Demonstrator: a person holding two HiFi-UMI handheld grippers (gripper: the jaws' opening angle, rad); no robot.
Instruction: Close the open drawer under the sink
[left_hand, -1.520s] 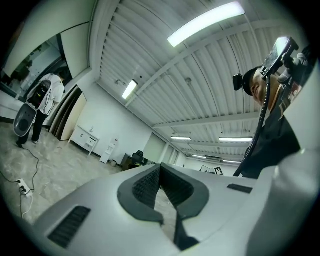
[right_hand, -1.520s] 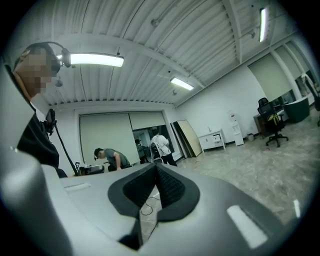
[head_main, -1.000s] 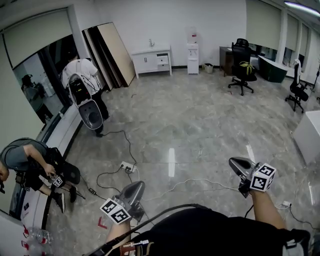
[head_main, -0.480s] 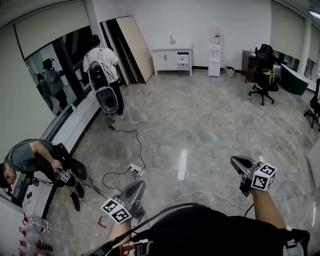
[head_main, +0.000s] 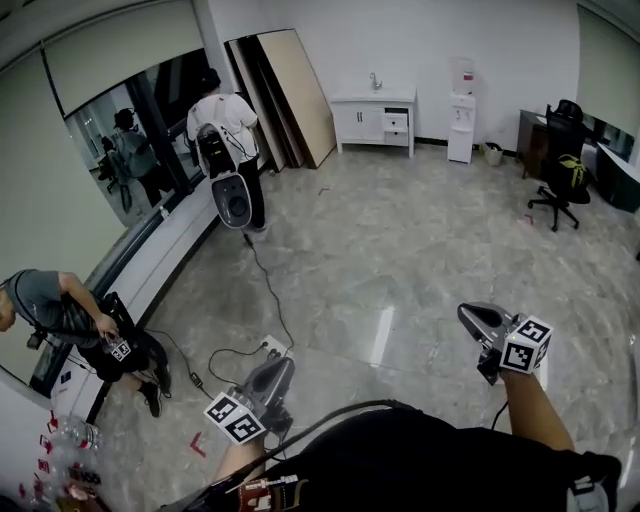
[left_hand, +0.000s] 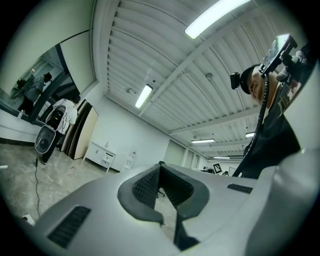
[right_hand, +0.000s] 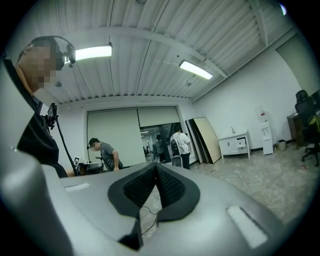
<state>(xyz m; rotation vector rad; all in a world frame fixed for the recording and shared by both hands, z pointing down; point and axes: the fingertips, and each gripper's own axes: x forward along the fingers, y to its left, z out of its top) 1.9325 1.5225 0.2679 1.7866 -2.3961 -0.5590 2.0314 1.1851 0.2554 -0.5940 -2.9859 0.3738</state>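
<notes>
Open drawer (head_main: 397, 122) well apart from left gripper (head_main: 281, 363) and right gripper (head_main: 467, 317), jaws together, empty.

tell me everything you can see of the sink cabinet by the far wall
The sink cabinet is white and low, on short legs, standing against the far wall. A faucet rises from its top. Doors fill its left part. Drawers stack on the right, and one drawer stands pulled out.
</notes>
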